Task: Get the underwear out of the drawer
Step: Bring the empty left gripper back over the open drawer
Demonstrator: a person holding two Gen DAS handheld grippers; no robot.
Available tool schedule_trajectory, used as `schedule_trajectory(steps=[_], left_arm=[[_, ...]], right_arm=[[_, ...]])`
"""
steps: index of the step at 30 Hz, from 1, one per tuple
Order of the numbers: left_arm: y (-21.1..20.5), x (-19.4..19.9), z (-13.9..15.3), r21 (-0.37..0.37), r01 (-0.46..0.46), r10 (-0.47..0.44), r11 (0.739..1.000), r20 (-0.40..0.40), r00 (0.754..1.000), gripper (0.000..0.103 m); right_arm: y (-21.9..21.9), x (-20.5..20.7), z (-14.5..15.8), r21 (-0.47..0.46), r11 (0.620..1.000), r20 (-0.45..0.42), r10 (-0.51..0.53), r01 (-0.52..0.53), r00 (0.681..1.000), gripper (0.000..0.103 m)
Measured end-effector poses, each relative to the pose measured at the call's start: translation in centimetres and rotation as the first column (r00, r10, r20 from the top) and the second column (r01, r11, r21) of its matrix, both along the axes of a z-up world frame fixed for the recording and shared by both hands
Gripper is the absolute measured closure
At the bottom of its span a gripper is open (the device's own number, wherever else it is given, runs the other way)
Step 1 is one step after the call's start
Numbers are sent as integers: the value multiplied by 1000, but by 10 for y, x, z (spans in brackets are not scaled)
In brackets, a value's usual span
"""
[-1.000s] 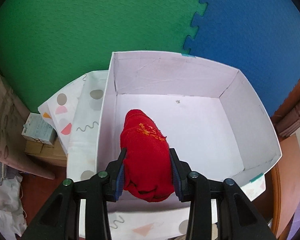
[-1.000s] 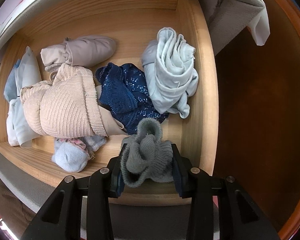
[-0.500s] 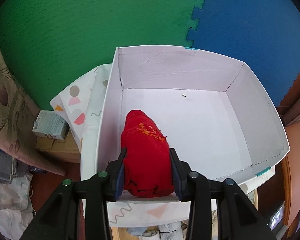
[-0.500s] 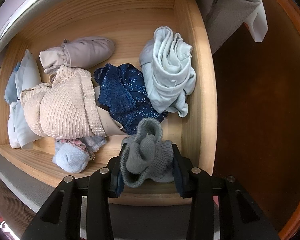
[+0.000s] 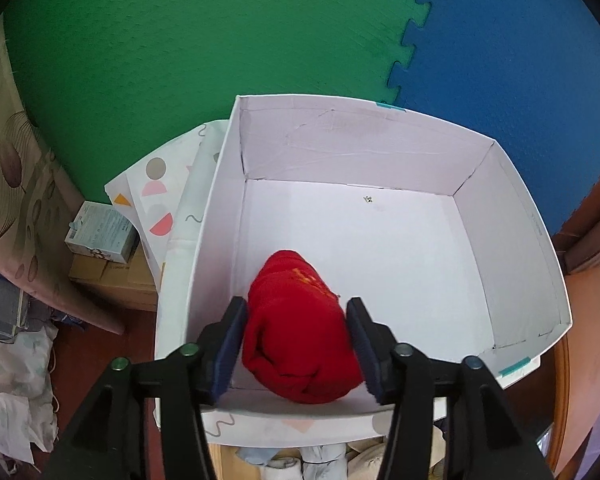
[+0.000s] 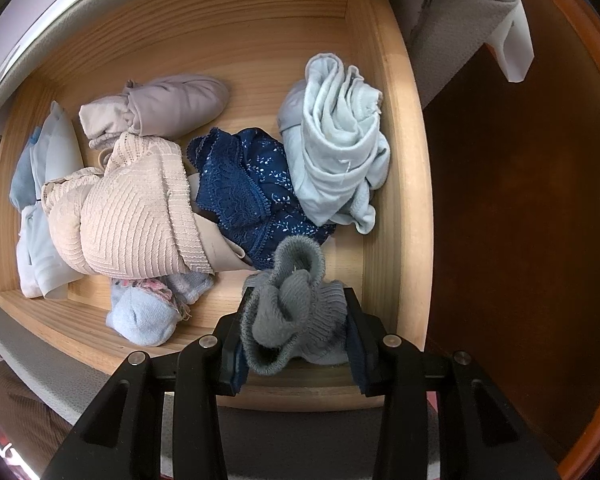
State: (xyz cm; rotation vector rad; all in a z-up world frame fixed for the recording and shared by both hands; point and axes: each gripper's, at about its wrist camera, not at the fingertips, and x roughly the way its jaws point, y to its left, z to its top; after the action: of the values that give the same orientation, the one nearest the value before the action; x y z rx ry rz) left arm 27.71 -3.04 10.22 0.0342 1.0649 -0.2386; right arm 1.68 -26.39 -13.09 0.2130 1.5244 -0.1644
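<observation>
**Red bundle over the box, grey bundle over the drawer**

While our left gripper (image 5: 295, 346) hangs over the white box (image 5: 512, 240), its jaws are opening with the red rolled garment (image 5: 300, 336) between them. We see the left pad just clear of the cloth and the right pad close against it, though we cannot tell if that one presses. The red bundle sits above the near left corner of the box, whose floor beyond it is bare white. To the left of the box lies patterned paper (image 5: 155, 188), and beyond it the green mat (image 5: 219, 32) meets the blue mat (image 5: 520, 60).

Further right, our right gripper (image 6: 295, 332) points down into the wooden drawer (image 6: 392, 160) and is clamped on a grey knitted bundle (image 6: 295, 312), both pads pressed into its sides. That bundle sits at the drawer's near right corner, directly between the fingers. Beyond the fingertips, from left to right, we see pale blue folded cloth (image 6: 43, 184), a beige ribbed piece (image 6: 131, 216), a light blue sock bundle (image 6: 143, 316), a mauve roll (image 6: 171, 100), navy lace underwear (image 6: 243, 184) just beyond the grey bundle, and a pale blue crumpled garment (image 6: 336, 140) against the right wall.
</observation>
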Motion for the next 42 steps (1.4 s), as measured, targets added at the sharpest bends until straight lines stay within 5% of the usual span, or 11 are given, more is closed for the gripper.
schedule_trajectory(steps=[6, 22, 26, 32, 42], left_arm=[[6, 3, 7, -47, -28, 27, 999, -11, 1000, 48], [30, -81, 37, 81, 21, -30, 997, 108, 994, 48], [43, -120, 15, 58, 2, -7, 998, 88, 996, 48], [49, -169, -39, 124, -33, 24, 992, 76, 997, 48], [65, -202, -104, 67, -137, 138, 988, -20, 990, 48]], right_arm=[[0, 0, 0, 1, 1000, 0, -1, 1, 1000, 66], [16, 4, 4, -17, 1000, 5, 13, -13, 1000, 66], [18, 2, 8, -38, 999, 22, 19, -18, 1000, 67], [22, -1, 19, -41, 999, 42, 18, -17, 999, 68], [11, -12, 35, -18, 1000, 92, -4, 6, 996, 68]])
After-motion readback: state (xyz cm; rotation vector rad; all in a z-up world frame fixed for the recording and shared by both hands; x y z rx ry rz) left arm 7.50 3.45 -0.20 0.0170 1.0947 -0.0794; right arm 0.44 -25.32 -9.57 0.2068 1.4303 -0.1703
